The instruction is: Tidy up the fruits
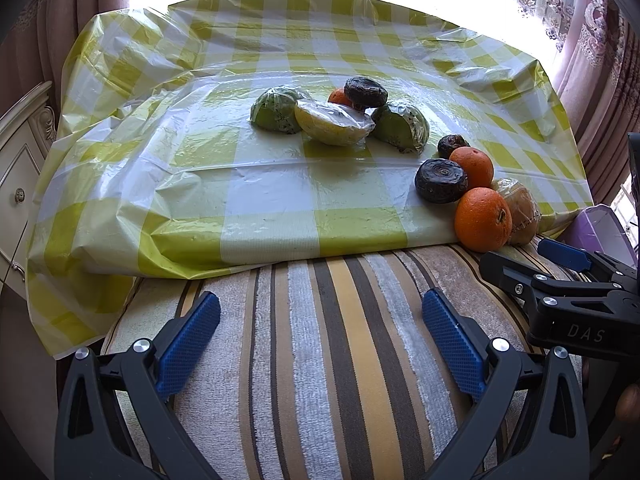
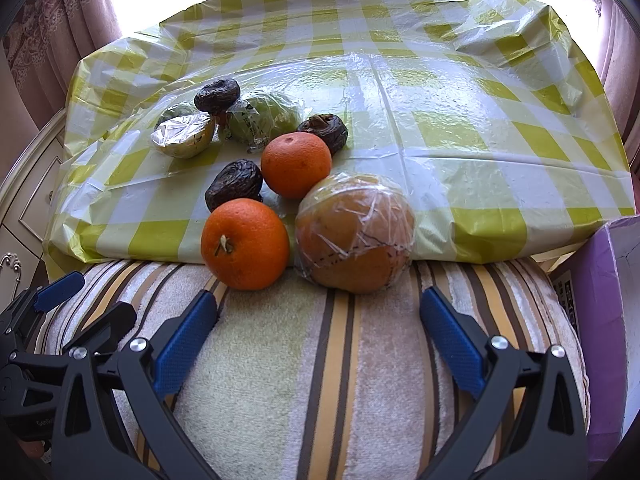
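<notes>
Fruits lie on a yellow-checked plastic cloth (image 1: 280, 208). A near orange (image 2: 245, 243) and a plastic-wrapped brownish fruit (image 2: 354, 232) sit at the cloth's front edge, just ahead of my open, empty right gripper (image 2: 318, 312). Behind them are a second orange (image 2: 296, 164) and two dark wrinkled fruits (image 2: 234, 184) (image 2: 325, 126). Farther back lie wrapped green fruits (image 1: 276, 110) (image 1: 400, 126), a wrapped yellow fruit (image 1: 334, 124), a third orange (image 1: 340, 97) and another dark fruit (image 1: 366, 91). My left gripper (image 1: 320, 314) is open and empty over the striped towel, left of the right gripper (image 1: 532, 264).
A striped towel (image 1: 320, 360) covers the front surface. A purple box (image 2: 604, 320) stands at the right. A cream cabinet (image 1: 20, 184) is at the left. Curtains (image 1: 576, 8) and a bright window are behind the table.
</notes>
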### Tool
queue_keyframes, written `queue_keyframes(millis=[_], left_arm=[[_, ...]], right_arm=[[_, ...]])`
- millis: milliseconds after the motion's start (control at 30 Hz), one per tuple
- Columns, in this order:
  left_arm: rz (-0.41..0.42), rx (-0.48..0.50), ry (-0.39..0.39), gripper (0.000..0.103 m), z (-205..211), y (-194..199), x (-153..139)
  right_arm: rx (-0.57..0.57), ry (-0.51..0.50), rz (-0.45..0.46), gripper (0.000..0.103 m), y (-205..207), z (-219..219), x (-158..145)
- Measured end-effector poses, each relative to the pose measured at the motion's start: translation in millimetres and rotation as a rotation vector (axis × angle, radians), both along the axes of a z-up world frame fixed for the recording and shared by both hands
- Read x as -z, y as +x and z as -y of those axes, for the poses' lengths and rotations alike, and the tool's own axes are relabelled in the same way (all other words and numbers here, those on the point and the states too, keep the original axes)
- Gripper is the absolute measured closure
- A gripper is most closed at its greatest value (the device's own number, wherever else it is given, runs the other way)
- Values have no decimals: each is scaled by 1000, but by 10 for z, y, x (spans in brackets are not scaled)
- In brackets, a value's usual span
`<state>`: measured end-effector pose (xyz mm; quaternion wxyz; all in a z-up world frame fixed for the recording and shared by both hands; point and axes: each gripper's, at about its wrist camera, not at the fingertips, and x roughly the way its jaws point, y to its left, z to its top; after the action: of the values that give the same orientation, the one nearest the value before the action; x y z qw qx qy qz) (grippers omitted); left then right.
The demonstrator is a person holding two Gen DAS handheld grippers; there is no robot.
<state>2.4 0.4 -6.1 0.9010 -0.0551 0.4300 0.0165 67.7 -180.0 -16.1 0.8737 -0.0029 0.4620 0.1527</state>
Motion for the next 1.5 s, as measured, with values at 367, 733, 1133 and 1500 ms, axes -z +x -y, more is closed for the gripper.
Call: queue_keyframes(millis=[367,733,1133,1500], left_arm=[[1,0,0,5,1,-4,3],[1,0,1,5,0,-7,5],[31,14,31,7,35,-6,-71],[75,186,-55,26,322,91,-224]], right_arm=[[0,0,0,1,-3,4,5],[-4,6,-10,1,1,15,-4],[-131,74,-66,1,51,138,-130],[-157,6,-27,1,225,344,-238]])
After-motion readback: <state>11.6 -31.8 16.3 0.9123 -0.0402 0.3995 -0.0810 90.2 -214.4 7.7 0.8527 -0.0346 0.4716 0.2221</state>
